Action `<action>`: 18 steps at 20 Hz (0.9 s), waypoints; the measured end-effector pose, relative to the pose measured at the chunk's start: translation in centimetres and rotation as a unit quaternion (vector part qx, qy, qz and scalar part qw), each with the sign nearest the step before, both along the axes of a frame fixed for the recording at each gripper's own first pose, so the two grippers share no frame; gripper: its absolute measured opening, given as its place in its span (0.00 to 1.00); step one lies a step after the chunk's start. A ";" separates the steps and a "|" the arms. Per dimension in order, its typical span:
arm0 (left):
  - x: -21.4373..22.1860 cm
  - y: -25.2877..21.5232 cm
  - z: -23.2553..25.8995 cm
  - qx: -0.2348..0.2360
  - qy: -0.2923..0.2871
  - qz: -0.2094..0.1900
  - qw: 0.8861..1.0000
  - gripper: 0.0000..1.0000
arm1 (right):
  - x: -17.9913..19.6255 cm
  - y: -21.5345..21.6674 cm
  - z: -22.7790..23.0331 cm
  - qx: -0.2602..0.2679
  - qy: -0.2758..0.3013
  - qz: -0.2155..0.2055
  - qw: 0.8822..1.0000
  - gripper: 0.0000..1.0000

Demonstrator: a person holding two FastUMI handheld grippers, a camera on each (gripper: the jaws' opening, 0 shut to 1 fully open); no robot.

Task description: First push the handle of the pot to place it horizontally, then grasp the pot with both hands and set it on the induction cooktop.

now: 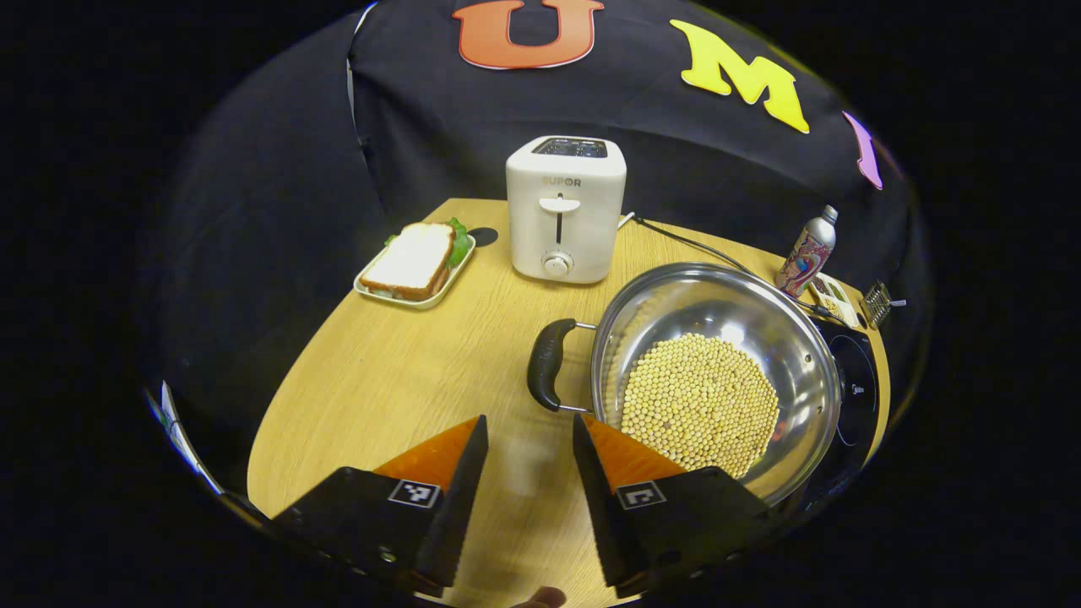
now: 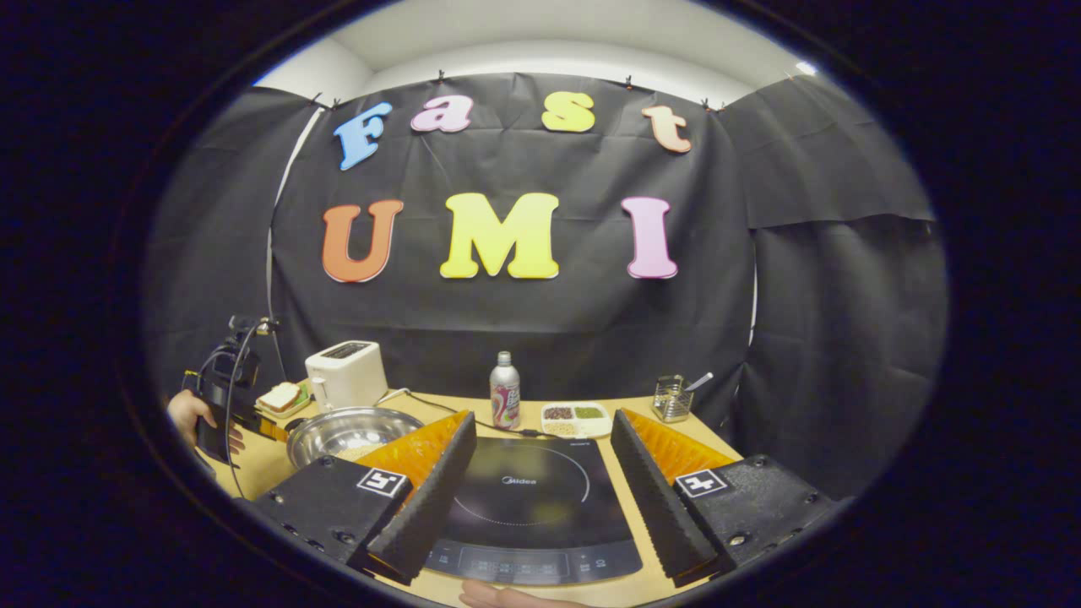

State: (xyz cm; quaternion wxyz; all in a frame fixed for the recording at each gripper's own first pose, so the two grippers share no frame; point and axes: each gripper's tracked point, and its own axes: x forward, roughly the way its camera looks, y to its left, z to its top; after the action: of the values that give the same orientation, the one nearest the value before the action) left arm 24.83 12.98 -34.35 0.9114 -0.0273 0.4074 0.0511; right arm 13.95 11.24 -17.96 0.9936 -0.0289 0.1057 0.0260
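A shiny steel pot (image 1: pixel 718 371) holding a layer of pale beans rests on the wooden table (image 1: pixel 380 380). Its black handle (image 1: pixel 547 363) points left in the left gripper view, a short way beyond my left gripper (image 1: pixel 530 439), which is open with nothing between its fingers. The black induction cooktop (image 1: pixel 853 380) lies just past the pot's right side. In the right gripper view, my right gripper (image 2: pixel 540 439) hovers open above the cooktop (image 2: pixel 528 498). The pot (image 2: pixel 342 432) sits to the left there, and a hand holds the other gripper (image 2: pixel 228 405) at the far left.
A white toaster (image 1: pixel 564 207) stands at the back, with a sandwich on a tray (image 1: pixel 415 263) to its left. A drink bottle (image 1: pixel 807 252), a snack dish (image 2: pixel 576 417) and a wire holder (image 2: pixel 672 397) line the table's far edge. A power cord (image 1: pixel 701 247) runs behind the pot.
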 end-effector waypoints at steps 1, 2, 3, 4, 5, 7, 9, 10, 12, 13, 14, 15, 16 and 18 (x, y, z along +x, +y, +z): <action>-0.1 0.5 0.5 0.011 -0.009 -0.002 1.000 0.60 | 0.5 0.8 -0.9 0.001 0.008 0.005 1.000 1.00; -0.5 0.8 1.4 0.022 -0.016 -0.005 1.000 1.00 | 0.9 1.5 -1.8 0.003 0.017 0.009 1.000 1.00; -0.8 0.9 1.7 0.027 -0.024 -0.008 0.999 1.00 | 1.4 2.2 -2.7 0.004 0.025 0.013 1.000 1.00; -1.0 0.6 2.1 0.023 -0.029 -0.013 0.999 0.98 | 1.9 2.9 -3.5 0.006 0.035 0.019 0.999 1.00; -1.2 0.0 2.5 0.013 -0.036 -0.020 0.999 0.98 | 2.4 3.5 -4.4 0.006 0.044 0.024 0.999 1.00; -1.0 -0.6 3.4 0.000 -0.057 -0.028 0.998 0.98 | 3.4 4.8 -5.5 0.002 0.055 0.033 0.998 1.00; -0.7 -1.8 4.1 -0.020 -0.080 -0.042 0.996 0.98 | 4.7 5.8 -6.7 0.004 0.065 0.041 0.997 1.00; -0.5 -2.4 4.1 -0.031 -0.085 -0.050 0.995 0.98 | 5.3 6.4 -7.5 0.008 0.074 0.044 0.996 1.00; 0.4 -2.8 4.0 -0.041 -0.096 -0.057 0.993 0.98 | 6.6 7.6 -9.4 0.010 0.098 0.049 0.994 1.00; 1.1 -3.0 3.8 -0.044 -0.103 -0.060 0.992 0.98 | 7.0 8.2 -10.1 0.009 0.107 0.051 0.993 1.00; 1.6 -3.1 3.6 -0.046 -0.108 -0.064 0.991 0.98 | 7.5 8.6 -10.8 0.008 0.115 0.055 0.992 1.00; 2.2 -3.3 3.1 -0.049 -0.108 -0.068 0.991 0.98 | 8.1 9.4 -11.6 0.010 0.125 0.062 0.990 1.00; 2.6 -3.4 2.4 -0.054 -0.103 -0.072 0.991 0.97 | 8.7 10.0 -12.8 0.013 0.137 0.067 0.988 1.00; 3.7 -3.3 0.9 -0.058 -0.090 -0.070 0.992 0.94 | 9.8 11.3 -14.6 0.011 0.157 0.072 0.985 1.00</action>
State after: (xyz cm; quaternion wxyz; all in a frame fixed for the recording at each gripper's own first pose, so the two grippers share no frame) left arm 28.56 9.70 -33.46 0.9425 -0.0558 0.3272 -0.0391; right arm 23.73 22.53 -32.61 0.9605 -0.0216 0.2575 0.1031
